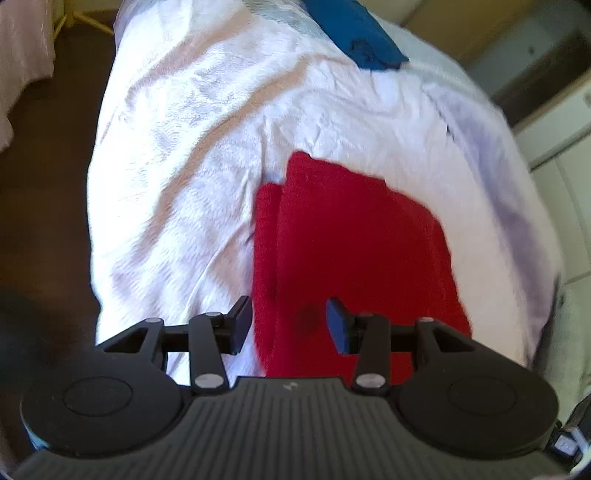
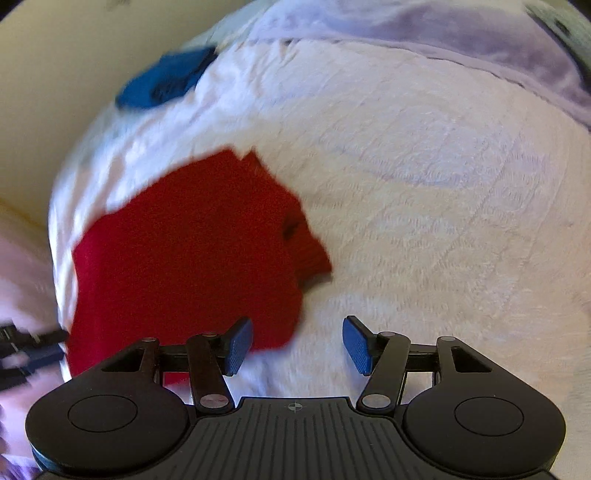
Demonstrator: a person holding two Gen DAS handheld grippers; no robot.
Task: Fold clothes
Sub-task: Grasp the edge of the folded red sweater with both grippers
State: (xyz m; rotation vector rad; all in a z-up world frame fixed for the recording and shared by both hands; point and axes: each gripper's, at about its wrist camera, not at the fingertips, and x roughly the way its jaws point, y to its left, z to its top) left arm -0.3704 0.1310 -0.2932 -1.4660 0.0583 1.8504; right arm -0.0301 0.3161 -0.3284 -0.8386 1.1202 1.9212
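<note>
A folded red knit (image 1: 354, 236) is lying on a wrinkled white sheet (image 1: 192, 147); left gripper (image 1: 289, 325) and right gripper (image 2: 297, 345) are both gaping, empty.

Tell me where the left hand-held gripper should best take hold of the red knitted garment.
Probably the near-left edge of the red knitted garment, coming from the left: a narrow folded strip lies there, offering a raised edge. The left hand-held gripper hangs open above it.

The red garment's (image 1: 354, 251) near edge is hidden behind the left gripper's body; the blue cloth (image 1: 351, 33) is cut off by the top edge; motion blur softens both views.
</note>
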